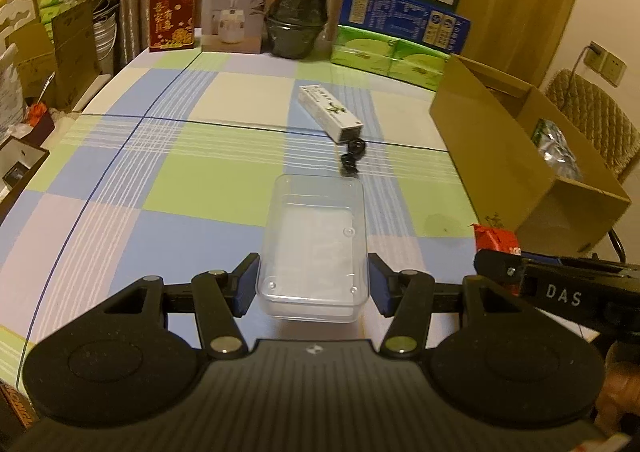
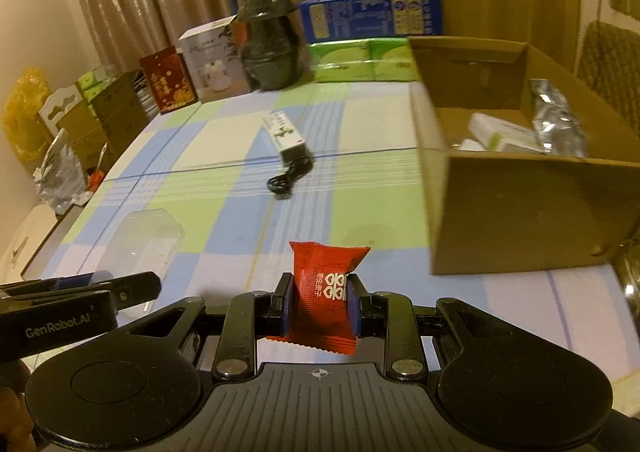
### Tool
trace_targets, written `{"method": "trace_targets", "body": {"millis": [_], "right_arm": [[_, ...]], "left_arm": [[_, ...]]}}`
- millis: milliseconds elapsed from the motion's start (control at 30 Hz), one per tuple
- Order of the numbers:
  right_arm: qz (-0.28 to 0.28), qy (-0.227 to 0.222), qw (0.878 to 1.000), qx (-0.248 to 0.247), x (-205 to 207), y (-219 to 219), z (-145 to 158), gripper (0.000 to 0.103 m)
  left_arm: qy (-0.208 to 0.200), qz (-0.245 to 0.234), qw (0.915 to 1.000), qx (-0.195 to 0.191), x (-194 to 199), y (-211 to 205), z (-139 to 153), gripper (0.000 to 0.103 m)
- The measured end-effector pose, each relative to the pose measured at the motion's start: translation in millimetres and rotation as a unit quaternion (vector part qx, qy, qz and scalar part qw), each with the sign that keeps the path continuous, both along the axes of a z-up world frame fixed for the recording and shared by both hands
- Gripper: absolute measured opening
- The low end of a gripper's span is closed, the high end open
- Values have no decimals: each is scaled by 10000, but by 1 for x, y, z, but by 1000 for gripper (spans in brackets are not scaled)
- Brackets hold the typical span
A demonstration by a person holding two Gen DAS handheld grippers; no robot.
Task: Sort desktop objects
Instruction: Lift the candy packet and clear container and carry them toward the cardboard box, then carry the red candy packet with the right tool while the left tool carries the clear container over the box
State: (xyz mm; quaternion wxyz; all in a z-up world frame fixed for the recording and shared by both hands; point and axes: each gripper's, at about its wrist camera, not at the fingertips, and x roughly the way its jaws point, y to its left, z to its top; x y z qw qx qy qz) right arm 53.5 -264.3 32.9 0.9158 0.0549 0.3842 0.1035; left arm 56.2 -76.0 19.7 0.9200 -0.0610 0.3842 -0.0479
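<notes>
My left gripper (image 1: 313,284) is shut on a clear plastic box (image 1: 316,240), its blue pads pressing the box's two sides above the checked tablecloth. A red snack packet (image 2: 326,298) with white print sits upright between the pads of my right gripper (image 2: 320,306), which is shut on it. The packet's red top (image 1: 496,238) and the right gripper's side show at the right edge of the left wrist view. The clear box (image 2: 146,242) and the left gripper's side appear at the lower left of the right wrist view.
An open cardboard box (image 2: 516,212) with packets inside stands at the right. A white carton (image 1: 330,112) and a coiled black cable (image 1: 352,156) lie mid-table. Boxes, a dark jar (image 1: 302,4) and green tissue packs (image 1: 392,52) line the far edge.
</notes>
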Motion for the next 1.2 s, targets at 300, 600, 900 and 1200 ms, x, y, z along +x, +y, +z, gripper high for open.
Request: {"method": "trace_targets", "body": {"millis": [300, 600, 900, 1200], "right_arm": [[-232, -172, 9996, -68, -27, -27, 18, 24], [-452, -262, 9984, -203, -45, -54, 27, 24], [-702, -306, 9966, -311, -55, -90, 32, 24], [-955, -393, 9943, -268, -57, -120, 39, 24]], "left_arm": [[-96, -250, 9996, -7, -23, -27, 20, 51], [-141, -633, 9979, 3, -39, -62, 31, 51], [-176, -1016, 9947, 33, -42, -99, 38, 51], [-126, -1261, 9919, 88, -41, -129, 39, 51]]}}
